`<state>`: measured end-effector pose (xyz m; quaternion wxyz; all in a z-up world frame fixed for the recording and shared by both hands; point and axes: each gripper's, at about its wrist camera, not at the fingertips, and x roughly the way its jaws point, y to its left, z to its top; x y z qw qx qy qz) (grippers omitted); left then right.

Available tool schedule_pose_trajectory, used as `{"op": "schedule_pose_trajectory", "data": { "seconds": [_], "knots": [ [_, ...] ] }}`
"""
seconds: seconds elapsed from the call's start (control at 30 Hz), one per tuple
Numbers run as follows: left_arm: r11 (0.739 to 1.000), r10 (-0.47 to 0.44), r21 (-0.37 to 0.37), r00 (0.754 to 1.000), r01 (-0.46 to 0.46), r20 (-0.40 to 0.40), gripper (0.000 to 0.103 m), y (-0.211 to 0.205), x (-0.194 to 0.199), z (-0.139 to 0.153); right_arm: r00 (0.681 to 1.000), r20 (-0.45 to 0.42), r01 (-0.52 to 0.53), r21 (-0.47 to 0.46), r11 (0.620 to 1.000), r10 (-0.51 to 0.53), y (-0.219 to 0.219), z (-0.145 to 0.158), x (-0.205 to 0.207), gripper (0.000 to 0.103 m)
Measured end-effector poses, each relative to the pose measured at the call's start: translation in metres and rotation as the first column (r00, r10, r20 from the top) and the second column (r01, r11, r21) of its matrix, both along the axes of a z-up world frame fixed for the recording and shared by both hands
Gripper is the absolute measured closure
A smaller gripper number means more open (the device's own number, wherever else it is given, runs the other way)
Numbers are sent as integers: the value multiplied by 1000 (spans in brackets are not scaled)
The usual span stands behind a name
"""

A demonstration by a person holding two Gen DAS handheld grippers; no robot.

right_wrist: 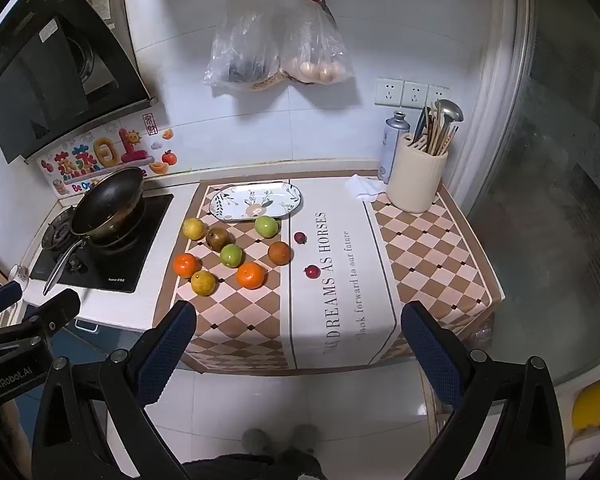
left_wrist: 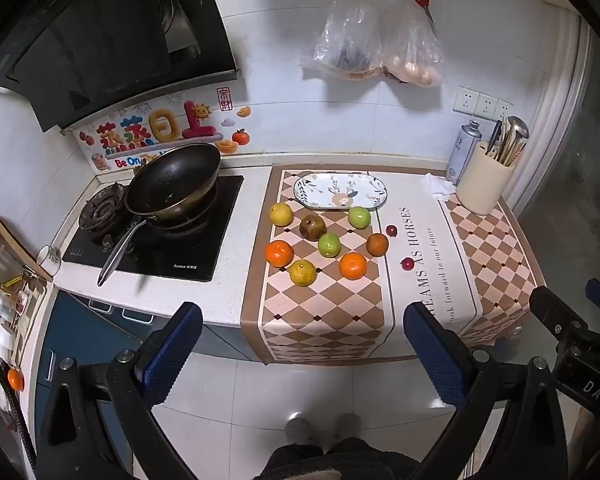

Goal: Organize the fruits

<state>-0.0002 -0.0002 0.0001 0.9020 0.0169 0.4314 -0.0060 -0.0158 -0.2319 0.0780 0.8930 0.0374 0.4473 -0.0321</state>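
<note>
Eight round fruits lie loose on the checked cloth [left_wrist: 324, 312], with two small dark red ones off to their right on the lettered strip. Both tools hang back over the floor, short of the counter edge, each with its jaws spread wide and nothing between them. From the left gripper [left_wrist: 302, 344] the cluster sits almost straight ahead, the near orange [left_wrist: 353, 265] and the yellow-green fruit [left_wrist: 302, 273] closest. From the right gripper [right_wrist: 298, 340] the same fruit lies ahead and to the left, though the nearer red berry [right_wrist: 311, 271] is almost dead ahead. The oval plate [left_wrist: 340, 197], empty, sits behind the fruit with its long axis across the counter. I'd judge the left hand nearer the main cluster.
</note>
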Motion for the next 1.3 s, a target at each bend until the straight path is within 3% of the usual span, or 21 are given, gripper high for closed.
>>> {"op": "schedule_pose_trajectory", "data": {
  "seconds": [1.3],
  "knots": [
    [1000, 7, 0, 1000, -7, 1, 0, 6, 2, 11, 1000, 5, -6, 4, 1000, 6, 9, 5, 0, 0]
  ]
}}
